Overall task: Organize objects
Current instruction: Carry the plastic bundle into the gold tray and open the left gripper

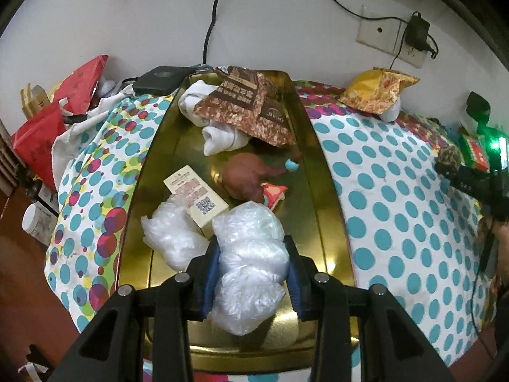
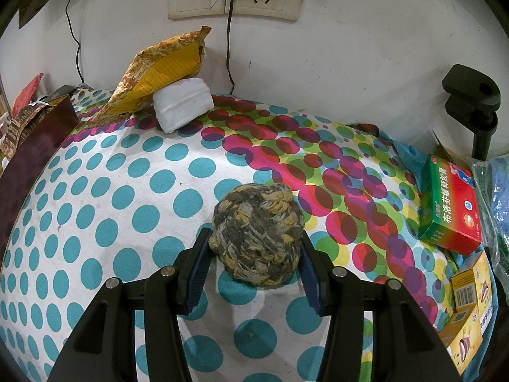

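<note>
Your left hand-held gripper (image 1: 251, 273) was clenched on a crumpled plastic bag (image 1: 249, 264), held over the near end of the gold tray (image 1: 321, 222). A second plastic wad (image 1: 171, 238) lay in the tray to its left. Between them lay a cream card (image 1: 195, 195) with a QR code and small red print, too fine to read. Farther in lay a brown toy (image 1: 246, 176), white cloths (image 1: 222, 135) and a brown packet (image 1: 248, 108) with Chinese characters, not legible.

Your right hand-held gripper (image 2: 254, 248) gripped a yarn ball (image 2: 257, 232), grey and yellow, low over the dotted cloth (image 2: 127, 207) on the bench.

Only the right view showed the red-and-green medicine box (image 2: 450, 203), printed in Chinese, 布洛芬缓释胶囊 as far as it could be read. It also showed yellow boxes (image 2: 467, 305) with a barcode and QR code at the right edge. Both views showed the yellow packet (image 2: 159, 73) against the wall, a white roll (image 2: 183, 103) touching it. Only the left view showed the tray's contents and red bags (image 1: 63, 111) at far left.
</note>
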Available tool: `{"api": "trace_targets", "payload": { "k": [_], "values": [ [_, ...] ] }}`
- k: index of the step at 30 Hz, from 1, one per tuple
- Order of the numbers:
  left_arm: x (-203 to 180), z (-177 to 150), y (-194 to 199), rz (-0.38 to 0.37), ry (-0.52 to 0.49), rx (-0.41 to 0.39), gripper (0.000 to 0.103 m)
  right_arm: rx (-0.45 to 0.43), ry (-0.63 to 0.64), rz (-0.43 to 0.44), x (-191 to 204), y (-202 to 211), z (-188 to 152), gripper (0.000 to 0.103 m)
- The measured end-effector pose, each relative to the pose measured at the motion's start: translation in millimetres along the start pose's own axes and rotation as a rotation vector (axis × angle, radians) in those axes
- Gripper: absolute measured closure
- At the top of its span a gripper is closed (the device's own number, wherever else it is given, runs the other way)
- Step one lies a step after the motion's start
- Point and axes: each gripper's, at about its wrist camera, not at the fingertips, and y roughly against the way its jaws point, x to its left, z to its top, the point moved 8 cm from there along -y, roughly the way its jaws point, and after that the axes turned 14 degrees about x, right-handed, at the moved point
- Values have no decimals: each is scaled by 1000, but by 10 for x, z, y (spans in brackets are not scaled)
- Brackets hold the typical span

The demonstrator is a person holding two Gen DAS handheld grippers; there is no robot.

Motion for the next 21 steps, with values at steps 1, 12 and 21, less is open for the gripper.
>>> {"api": "trace_targets", "payload": {
  "k": [1,12,21],
  "values": [
    [-1,5,-24,3,-5,6,66,0,0,1,12,-1,3,55],
    [-15,66,-82,14,-20,8,64,0,1,-1,-10,-2,-2,53],
    [30,15,-122,16,5,38,61,0,6,-11,-7,6,6,53]
  ]
}}
